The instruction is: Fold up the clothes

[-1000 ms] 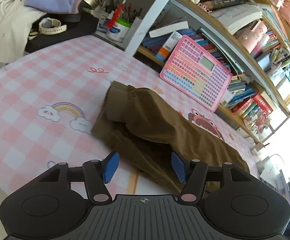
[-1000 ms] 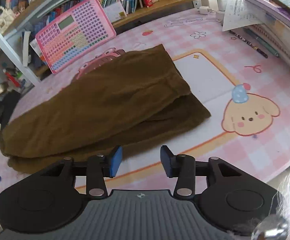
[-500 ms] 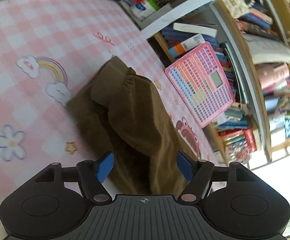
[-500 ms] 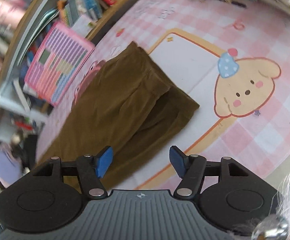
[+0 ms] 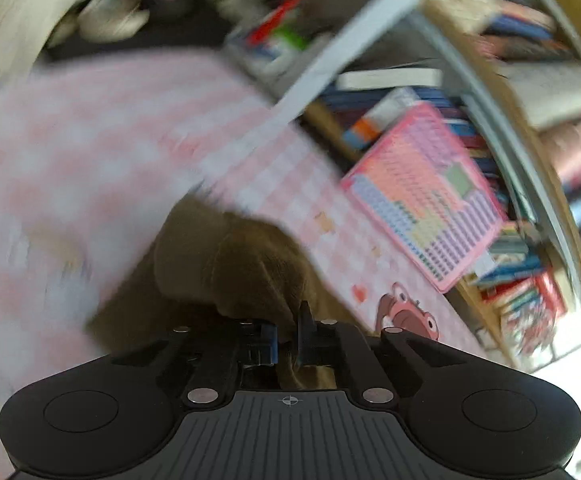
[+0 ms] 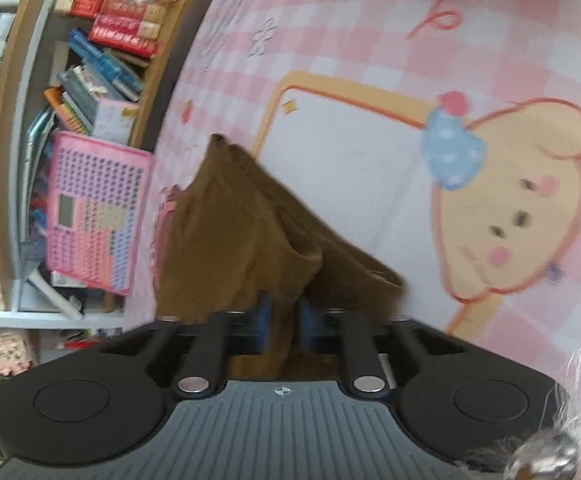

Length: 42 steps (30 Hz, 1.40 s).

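Left wrist view, left gripper (image 5: pixel 287 340) pinching a bunched fold of the brown garment (image 5: pixel 226 264) (blurred), pink toy keyboard (image 5: pixel 426 196) ahead to the right; right wrist view, right gripper (image 6: pixel 283 320) clamped on the brown garment (image 6: pixel 230 232), pink checked mat (image 6: pixel 410 200) beneath.

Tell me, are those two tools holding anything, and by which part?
Both grip the brown garment: the left tool pinches a bunched fold, the right tool a raised fold near its edge.

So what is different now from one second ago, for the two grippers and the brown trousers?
Both grippers were open above the cloth. Now the left gripper and the right gripper are shut on the brown trousers, bunching the fabric up at each end. The pink toy keyboard stays against the bookshelf.
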Each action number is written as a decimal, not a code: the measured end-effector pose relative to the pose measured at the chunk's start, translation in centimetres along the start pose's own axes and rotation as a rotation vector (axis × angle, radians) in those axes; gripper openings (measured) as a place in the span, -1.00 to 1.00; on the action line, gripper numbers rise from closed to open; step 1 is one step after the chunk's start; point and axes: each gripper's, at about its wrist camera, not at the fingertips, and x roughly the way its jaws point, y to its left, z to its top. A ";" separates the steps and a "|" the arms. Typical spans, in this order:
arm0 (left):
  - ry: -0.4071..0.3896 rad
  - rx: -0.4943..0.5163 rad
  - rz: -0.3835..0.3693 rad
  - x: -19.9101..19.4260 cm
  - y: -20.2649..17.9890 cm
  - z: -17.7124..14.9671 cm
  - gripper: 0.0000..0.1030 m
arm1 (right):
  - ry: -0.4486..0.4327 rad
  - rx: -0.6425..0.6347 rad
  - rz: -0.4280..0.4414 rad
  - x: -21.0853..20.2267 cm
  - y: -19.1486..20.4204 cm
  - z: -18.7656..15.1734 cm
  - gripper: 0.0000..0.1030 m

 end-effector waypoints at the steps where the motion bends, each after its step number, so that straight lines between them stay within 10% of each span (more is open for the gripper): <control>1: -0.023 0.035 -0.007 -0.3 -0.8 0.4 -0.89 | -0.002 -0.017 -0.001 0.2 0.6 0.4 -0.93; 8: -0.179 0.170 -0.214 -4.1 -3.8 1.6 -0.89 | -0.234 -0.403 0.242 -6.1 9.6 1.1 -0.95; 11: -0.070 0.193 -0.153 -3.3 -1.7 0.0 -0.88 | -0.249 -0.444 0.179 -8.2 7.7 -0.3 -0.95; 15: 0.127 -0.055 -0.051 0.0 4.6 -3.0 -0.86 | -0.072 -0.286 -0.058 -4.6 0.9 -1.3 -0.95; 21: 0.147 -0.298 -0.061 0.6 7.2 -3.0 -0.56 | -0.067 -0.317 -0.131 -3.3 0.4 -2.3 -0.95; 28: -0.061 -0.018 -0.083 -3.9 1.7 -0.8 -0.92 | -0.121 -0.387 -0.069 -4.7 2.8 -2.5 -0.95; 34: 0.084 -0.053 0.059 -0.5 5.2 -2.0 -0.91 | -0.051 -0.367 -0.185 -2.7 0.2 -3.9 -0.95; 42: 0.114 -0.146 0.015 0.1 7.6 -2.1 -0.69 | -0.075 -0.430 -0.230 -2.6 1.0 -4.7 -0.71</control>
